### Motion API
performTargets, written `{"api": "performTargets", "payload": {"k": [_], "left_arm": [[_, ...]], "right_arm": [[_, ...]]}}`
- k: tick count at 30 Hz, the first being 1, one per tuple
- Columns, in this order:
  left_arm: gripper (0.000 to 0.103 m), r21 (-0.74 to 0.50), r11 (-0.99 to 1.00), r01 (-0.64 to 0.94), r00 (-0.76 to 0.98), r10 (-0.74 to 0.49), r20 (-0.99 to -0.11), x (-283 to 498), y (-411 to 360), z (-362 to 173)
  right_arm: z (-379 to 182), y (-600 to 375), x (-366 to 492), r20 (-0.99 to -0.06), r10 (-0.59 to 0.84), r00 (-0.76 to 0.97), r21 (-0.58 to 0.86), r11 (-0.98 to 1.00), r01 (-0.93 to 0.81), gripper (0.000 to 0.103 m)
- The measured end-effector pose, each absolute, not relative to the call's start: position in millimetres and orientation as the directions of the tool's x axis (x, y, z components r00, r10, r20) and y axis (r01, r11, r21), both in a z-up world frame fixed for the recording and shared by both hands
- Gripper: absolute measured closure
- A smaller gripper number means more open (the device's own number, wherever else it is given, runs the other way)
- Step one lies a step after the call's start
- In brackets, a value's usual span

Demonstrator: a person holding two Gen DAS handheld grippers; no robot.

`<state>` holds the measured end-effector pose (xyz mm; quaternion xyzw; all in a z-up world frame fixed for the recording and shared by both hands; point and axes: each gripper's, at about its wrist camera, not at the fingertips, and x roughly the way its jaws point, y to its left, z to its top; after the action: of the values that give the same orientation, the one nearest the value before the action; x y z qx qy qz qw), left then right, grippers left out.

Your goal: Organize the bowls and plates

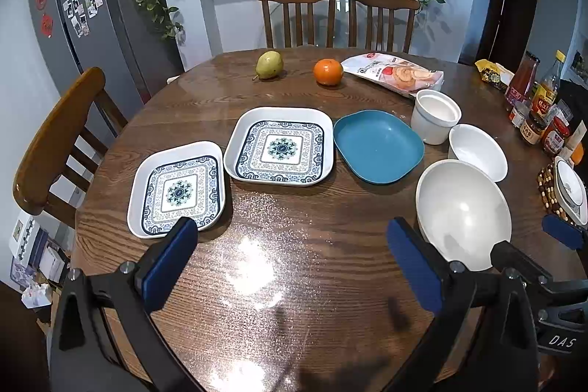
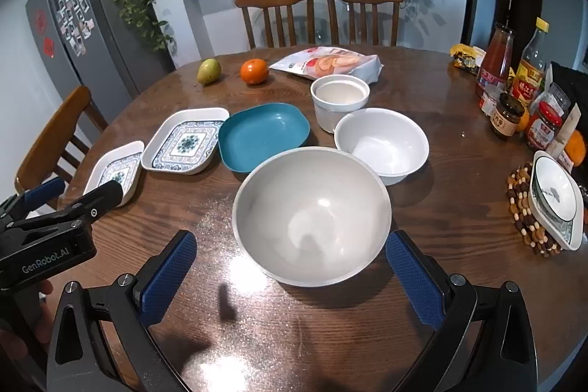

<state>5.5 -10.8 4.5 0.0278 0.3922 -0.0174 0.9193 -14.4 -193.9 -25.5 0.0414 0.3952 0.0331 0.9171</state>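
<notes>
On the round wooden table (image 1: 294, 267) lie a small patterned square plate (image 1: 176, 190), a larger patterned plate (image 1: 279, 147) and a blue plate (image 1: 378, 146). To their right stand a white cup (image 1: 435, 116), a small white bowl (image 1: 477, 151) and a large white bowl (image 1: 463, 212). My left gripper (image 1: 290, 234) hangs open over bare table just in front of the plates. My right gripper (image 2: 292, 245) is open too. The large white bowl (image 2: 312, 212) shows between its wide-spread fingers, and neither pad grips it. In the right wrist view the left gripper (image 2: 79, 190) sits by the small plate (image 2: 117, 171).
A pear (image 1: 270, 65), an orange (image 1: 327, 71) and a snack bag (image 1: 397, 72) lie at the far side. Bottles and jars (image 2: 514, 90) crowd the right edge, near a patterned bowl on a beaded trivet (image 2: 551, 201). Wooden chairs (image 1: 55, 149) ring the table.
</notes>
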Motion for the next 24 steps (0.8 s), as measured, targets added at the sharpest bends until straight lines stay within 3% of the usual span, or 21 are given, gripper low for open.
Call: {"api": "performTargets", "payload": {"k": [24], "left_arm": [[0.001,0.026,0.997,0.074,0.685,-0.032,-0.728,13.8,-9.9,1.6]], "right_arm": [[-26.4,-187.2,-9.8,-0.724,0.099,0.682,0.1,0.994,-0.039,0.0]]}}
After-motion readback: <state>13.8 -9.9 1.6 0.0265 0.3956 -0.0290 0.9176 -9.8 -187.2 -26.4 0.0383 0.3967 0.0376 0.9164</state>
